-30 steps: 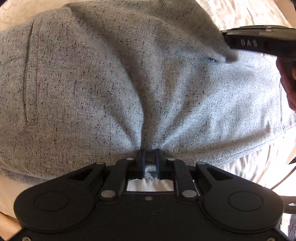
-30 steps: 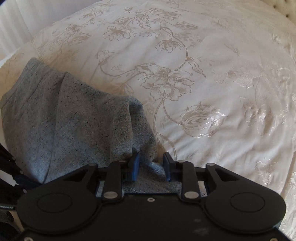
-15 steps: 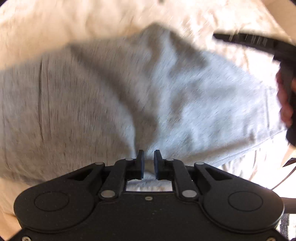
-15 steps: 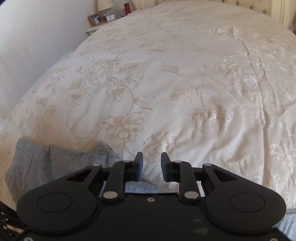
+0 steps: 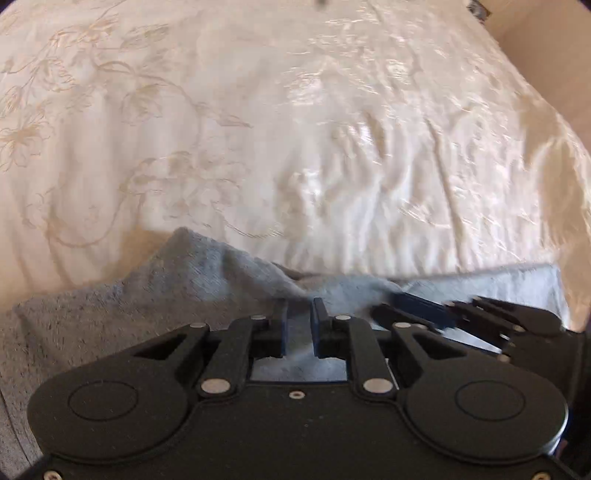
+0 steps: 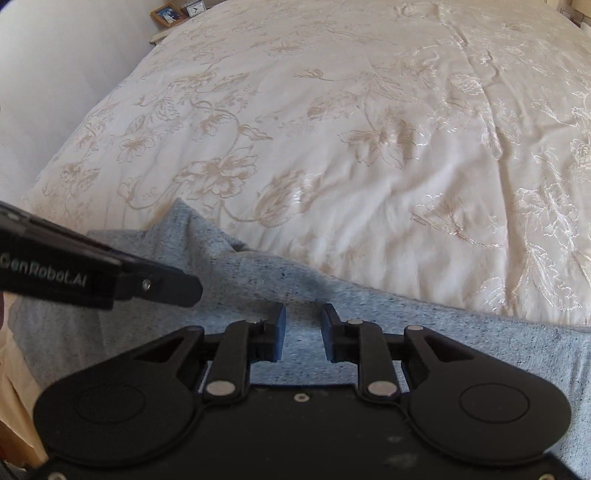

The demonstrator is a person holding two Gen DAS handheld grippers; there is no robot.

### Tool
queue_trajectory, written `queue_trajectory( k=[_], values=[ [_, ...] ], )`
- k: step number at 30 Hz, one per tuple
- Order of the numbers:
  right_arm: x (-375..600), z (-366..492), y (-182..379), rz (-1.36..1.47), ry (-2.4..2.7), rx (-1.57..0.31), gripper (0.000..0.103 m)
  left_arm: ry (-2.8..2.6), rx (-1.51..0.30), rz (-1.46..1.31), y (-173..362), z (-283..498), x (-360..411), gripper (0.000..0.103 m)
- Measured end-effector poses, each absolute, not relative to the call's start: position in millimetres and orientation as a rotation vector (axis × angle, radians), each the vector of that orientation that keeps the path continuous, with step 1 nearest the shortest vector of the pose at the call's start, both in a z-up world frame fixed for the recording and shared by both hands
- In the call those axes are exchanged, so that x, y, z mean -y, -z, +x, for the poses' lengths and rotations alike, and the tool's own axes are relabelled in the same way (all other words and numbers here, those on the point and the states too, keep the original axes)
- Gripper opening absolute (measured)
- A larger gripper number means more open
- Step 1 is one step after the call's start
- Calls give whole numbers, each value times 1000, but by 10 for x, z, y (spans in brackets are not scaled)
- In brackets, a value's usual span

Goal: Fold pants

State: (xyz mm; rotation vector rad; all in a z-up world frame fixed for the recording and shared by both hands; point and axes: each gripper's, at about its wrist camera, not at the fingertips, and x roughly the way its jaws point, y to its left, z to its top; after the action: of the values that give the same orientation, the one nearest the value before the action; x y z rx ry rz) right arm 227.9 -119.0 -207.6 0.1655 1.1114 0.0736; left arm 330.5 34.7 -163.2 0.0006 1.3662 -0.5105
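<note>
Bed (image 6: 369,129) with cream floral-embroidered cover fills the upper frame, grey speckled pants (image 6: 258,280) lying rumpled directly on it along the lower frame.

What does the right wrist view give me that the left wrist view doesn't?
Only the right wrist view shows a picture frame and a small clock beyond the bed's far corner, plus the left gripper side-on over the fabric. Only the left wrist view shows the right gripper side-on, low at the right. Both show the grey pants bunched at the near edge of the floral bedspread.
</note>
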Motion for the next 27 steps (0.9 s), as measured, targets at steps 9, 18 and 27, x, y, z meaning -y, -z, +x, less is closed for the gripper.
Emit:
queue_trajectory(
  k=[9,18,27],
  values=[
    [2235,2006,2205,152,238,-1115,21,310,-1398,-113,2011,3519,-793,11],
    [3285,1389,2161,246,423,-1096,20,106,-1323,-11,1512,2975,-700,12],
    [4235,231,1710,445,527,-997,26,154,-1329,38,1358,2007,189,13]
  ],
)
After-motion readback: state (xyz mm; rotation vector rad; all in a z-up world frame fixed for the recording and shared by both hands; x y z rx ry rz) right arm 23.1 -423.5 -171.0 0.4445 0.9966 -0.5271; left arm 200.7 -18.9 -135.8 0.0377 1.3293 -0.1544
